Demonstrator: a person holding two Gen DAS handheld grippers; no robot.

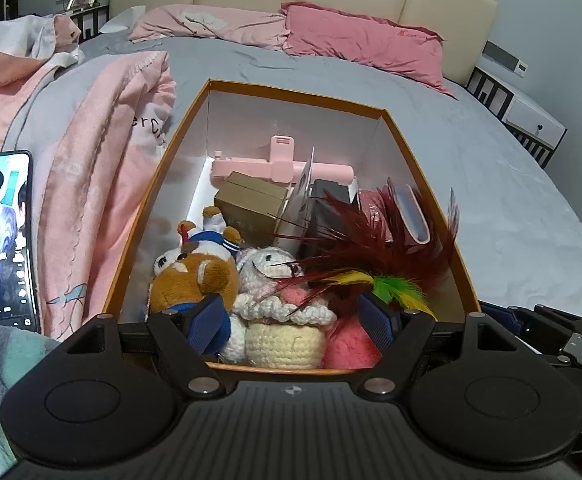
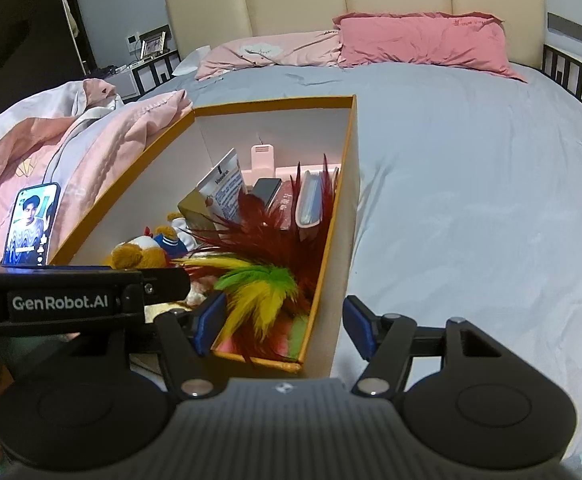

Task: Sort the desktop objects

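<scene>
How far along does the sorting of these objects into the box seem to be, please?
Mostly done, it seems: the orange box already holds the plush dog, crochet toy, feather toy and small boxes. Neither the left gripper nor the right gripper holds anything. The phone still lies outside on the pink quilt.

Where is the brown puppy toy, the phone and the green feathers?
brown puppy toy [image 1: 195, 280], left wrist view, on its furry back.
phone [image 2: 31, 224], right wrist view, on its lit screen.
green feathers [image 2: 275, 280], right wrist view, on the green tuft.
</scene>
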